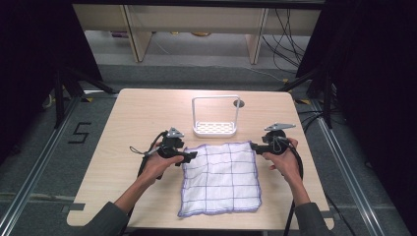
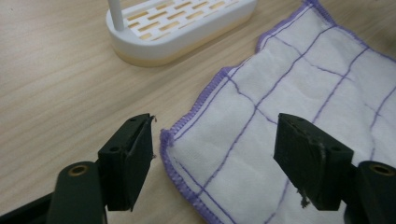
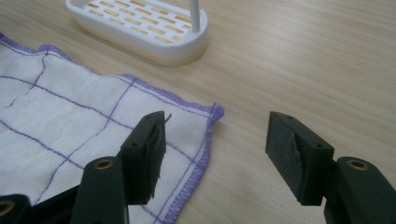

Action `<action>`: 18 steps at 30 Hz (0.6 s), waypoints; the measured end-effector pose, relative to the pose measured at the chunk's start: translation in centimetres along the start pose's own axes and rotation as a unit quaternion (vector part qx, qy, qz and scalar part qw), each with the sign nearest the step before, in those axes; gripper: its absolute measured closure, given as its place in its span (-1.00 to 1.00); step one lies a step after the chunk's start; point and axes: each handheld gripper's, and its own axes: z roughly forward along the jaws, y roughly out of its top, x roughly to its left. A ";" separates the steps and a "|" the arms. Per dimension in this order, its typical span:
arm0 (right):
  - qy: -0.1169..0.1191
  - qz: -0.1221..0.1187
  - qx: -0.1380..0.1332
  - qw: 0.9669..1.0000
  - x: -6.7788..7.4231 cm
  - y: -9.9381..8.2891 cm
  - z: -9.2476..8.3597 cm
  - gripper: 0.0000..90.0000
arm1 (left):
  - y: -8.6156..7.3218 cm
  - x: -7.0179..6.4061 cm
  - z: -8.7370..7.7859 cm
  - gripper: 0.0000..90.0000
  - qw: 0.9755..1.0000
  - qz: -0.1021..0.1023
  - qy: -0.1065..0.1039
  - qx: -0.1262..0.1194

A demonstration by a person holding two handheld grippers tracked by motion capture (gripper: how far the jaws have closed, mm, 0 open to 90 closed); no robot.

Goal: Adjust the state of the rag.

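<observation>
Black jaws of the left gripper (image 2: 212, 163) rise from the bottom of the left gripper view and stand wide apart, with nothing pinched between them. Between them lies one corner of the cloth (image 2: 299, 107), a white square crossed by thin purple lines and hemmed in purple stitching; the corner's edge sits just beside the jaw at lower left without touching it. In the right gripper view the right gripper (image 3: 215, 154) is likewise parted, its pads pressing on nothing; another corner of the cloth (image 3: 93, 126) lies flat under the jaw at lower left, while the other jaw hangs over the bare wooden table (image 3: 303, 56).

From the high view, the cloth (image 1: 221, 179) is spread flat in the lower middle of the frame, on the near half of the table (image 1: 147, 108). A left gripper (image 1: 189, 156) sits at the cloth's upper left corner and a right gripper (image 1: 254, 146) at its upper right corner, each held in a hand coming up from the bottom edge. Just above the cloth, at frame centre, stands a white rack (image 1: 215, 129) with a slotted base and a tall hoop handle, near the cloth but apart from it.
</observation>
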 end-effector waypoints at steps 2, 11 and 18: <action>-0.001 -0.002 0.000 1.000 -0.1 0.0 0.2 -0.13 | -0.1 0.3 0.3 -0.34 1.000 0.005 0.019 0.013; -0.008 -0.011 0.005 1.000 -0.2 0.7 2.5 -0.09 | -0.7 1.4 0.7 -0.11 0.999 0.001 0.032 0.038; 0.005 -0.014 0.028 0.999 1.0 1.8 4.2 -0.03 | -0.8 1.7 0.8 0.08 0.999 0.004 0.021 0.034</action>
